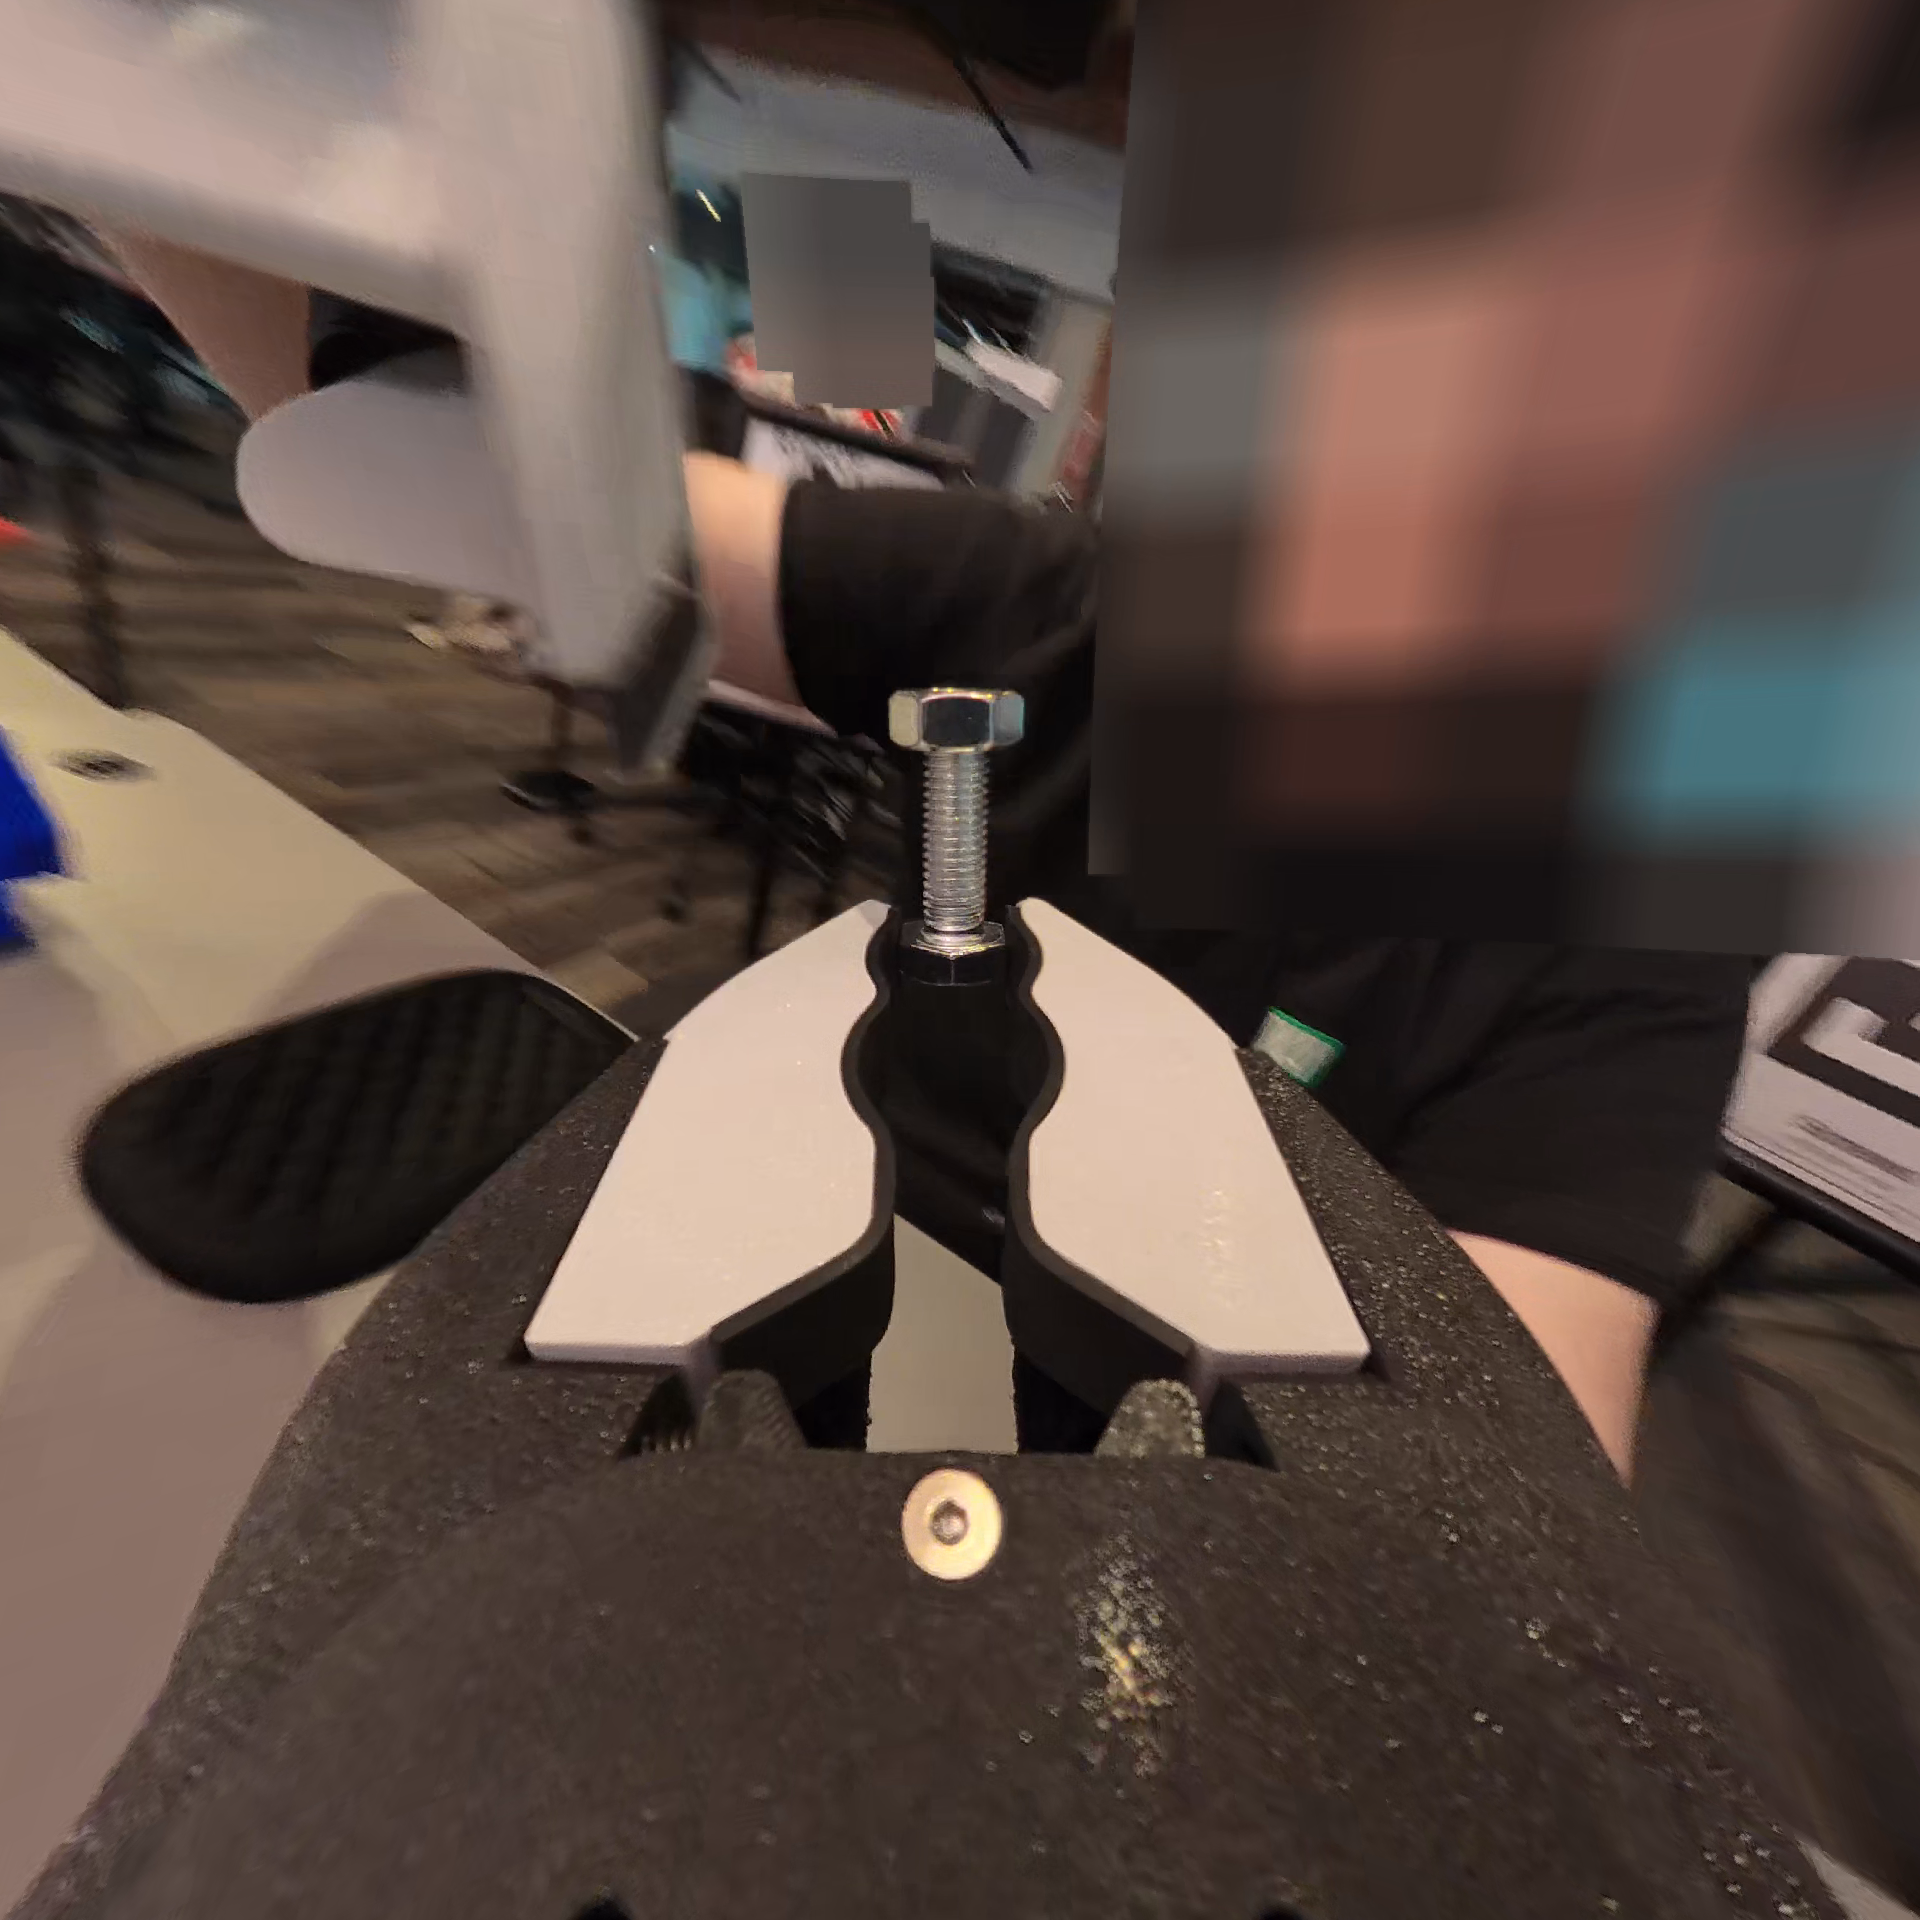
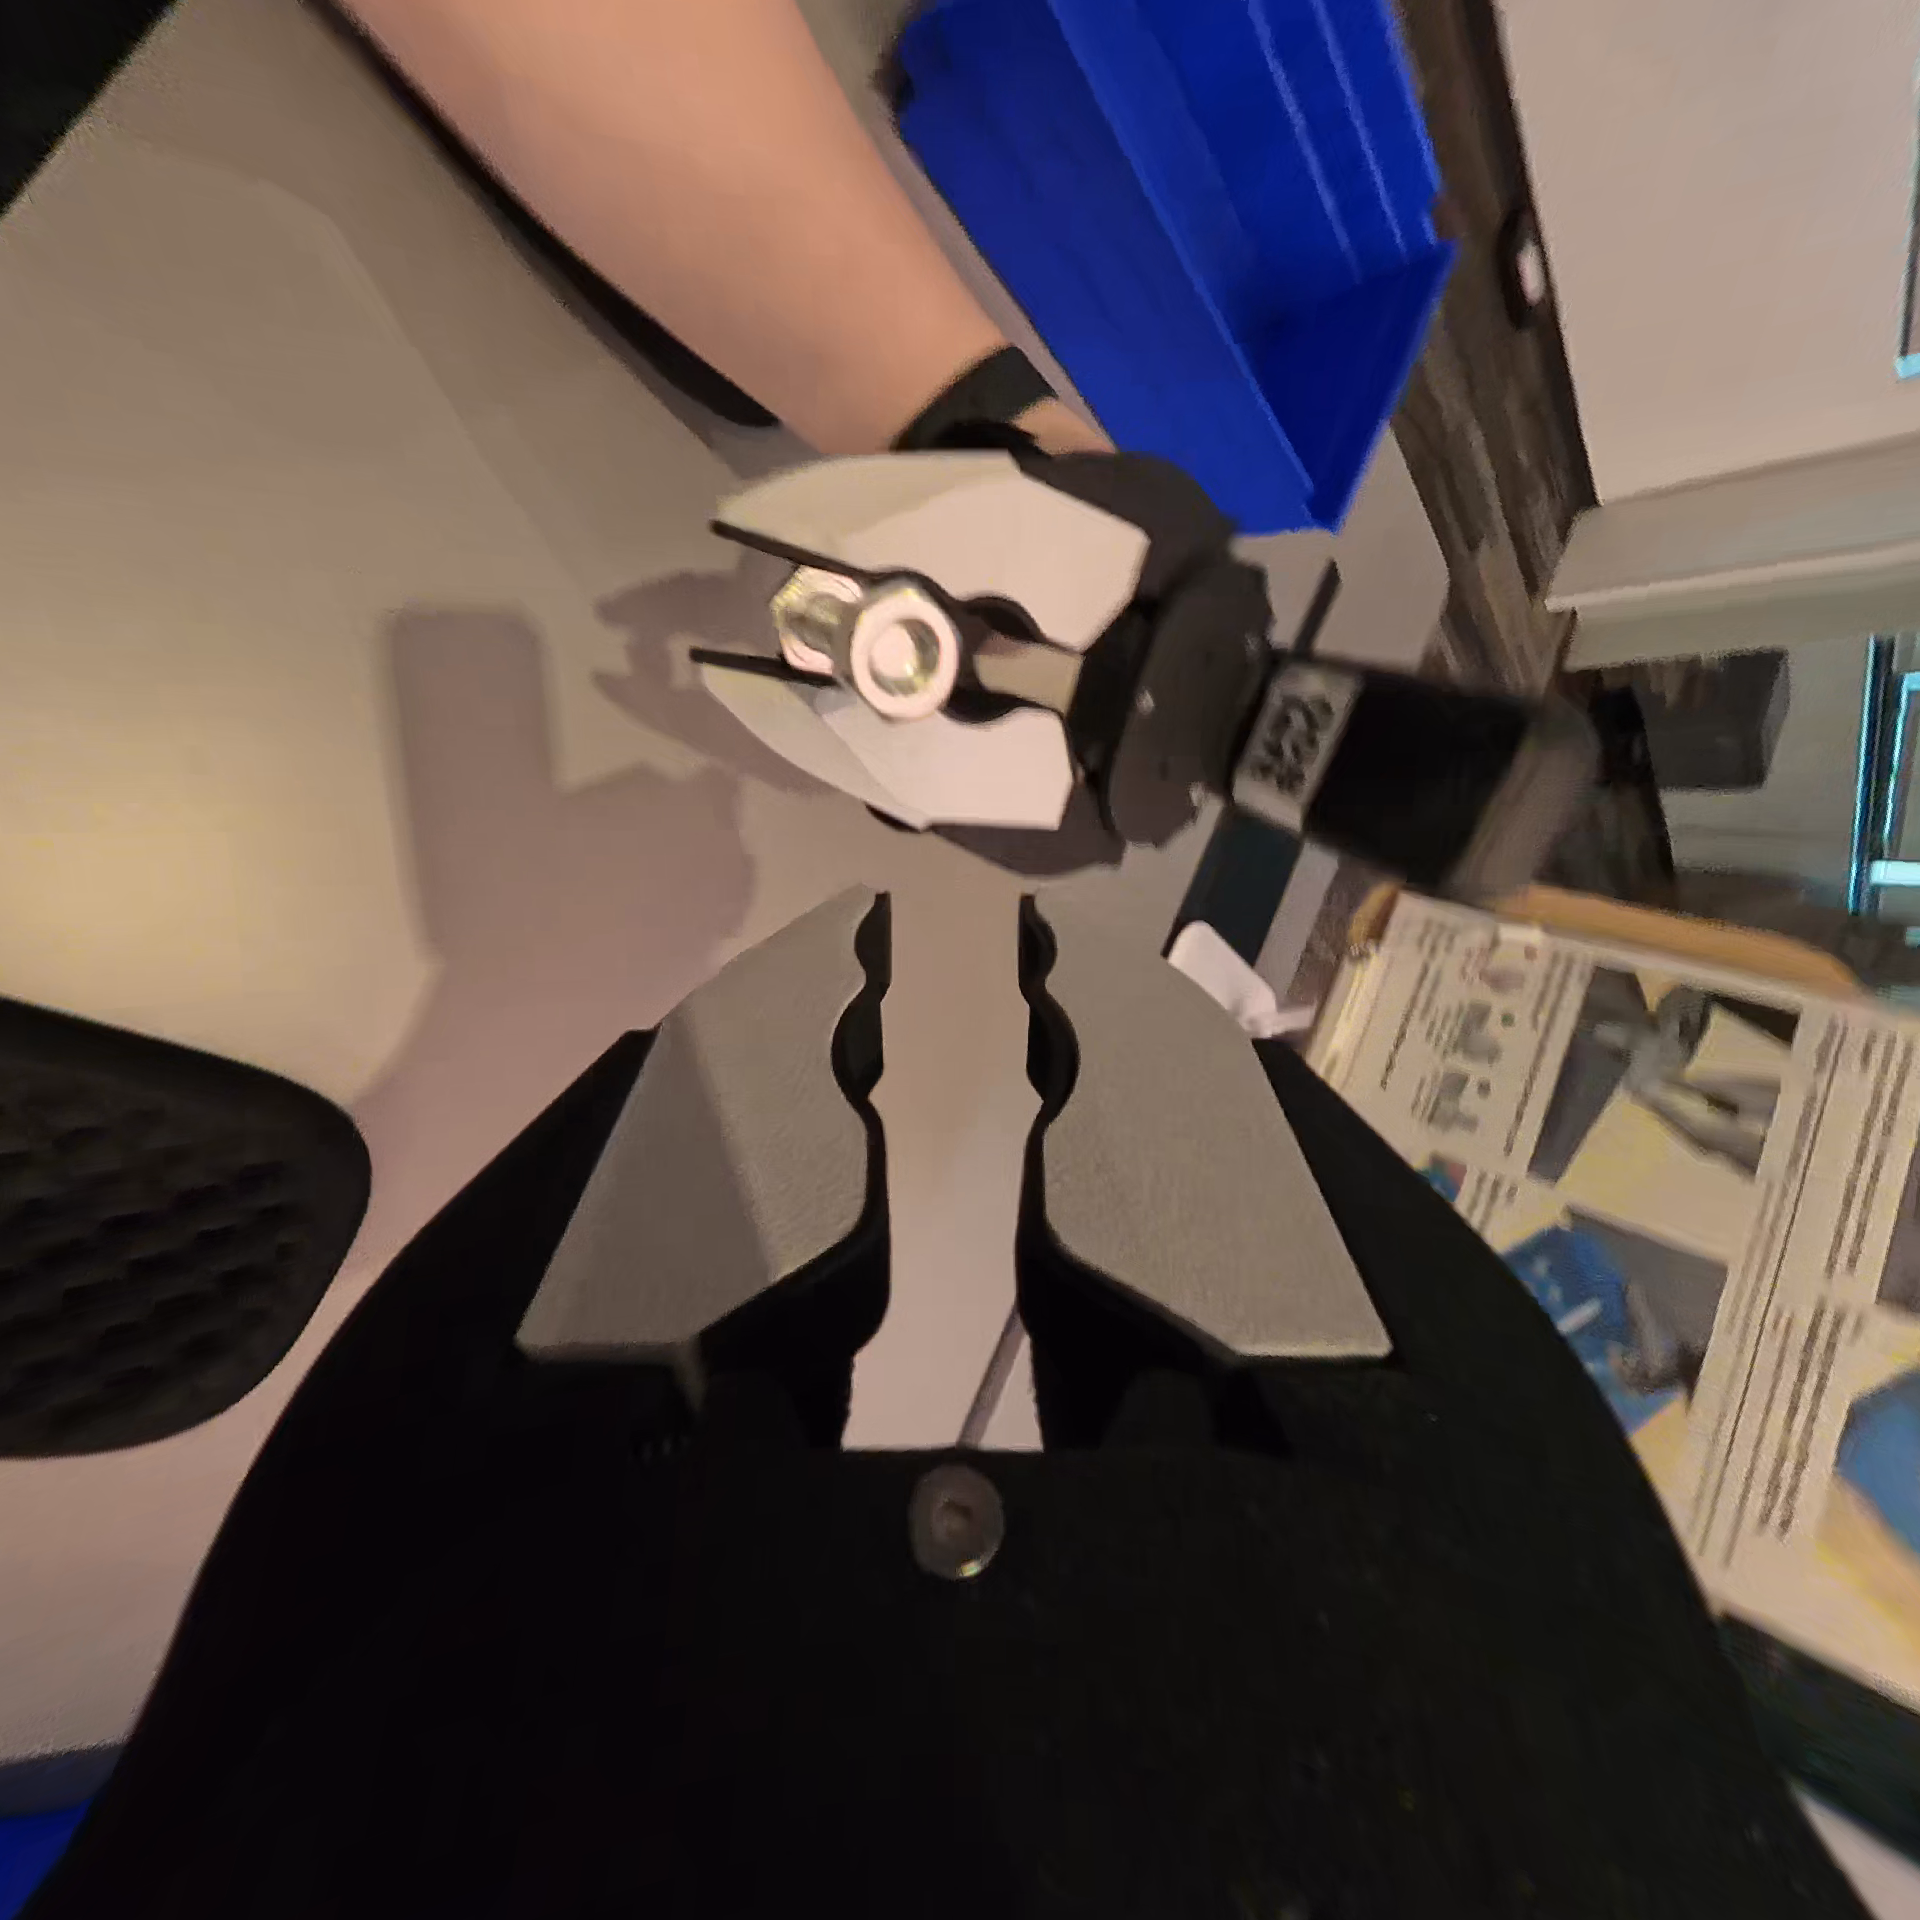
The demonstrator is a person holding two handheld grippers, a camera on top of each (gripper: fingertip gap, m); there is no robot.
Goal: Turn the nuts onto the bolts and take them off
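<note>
My left gripper (image 1: 953, 925) is shut on a dark hex nut (image 1: 951, 964) held between its fingertips. A silver bolt (image 1: 951, 831) is threaded into that nut and sticks straight out forward, hex head (image 1: 956, 717) at the far end. In the right wrist view the left gripper (image 2: 743, 597) shows from the front, with the bolt head (image 2: 902, 665) pointing at the camera. My right gripper (image 2: 954, 909) is open and empty, its fingertips just short of the bolt. It shows as a blurred white shape (image 1: 416, 447) in the left wrist view.
A blue bin (image 2: 1195, 208) stands on the off-white table (image 2: 239, 436) behind the left gripper. Printed sheets (image 2: 1558, 1143) lie at the right. A black mesh pad (image 2: 156, 1226) is at the left. A person's bare forearm (image 2: 707, 208) reaches to the left gripper. My right fingertips sit around 6 cm from my left ones.
</note>
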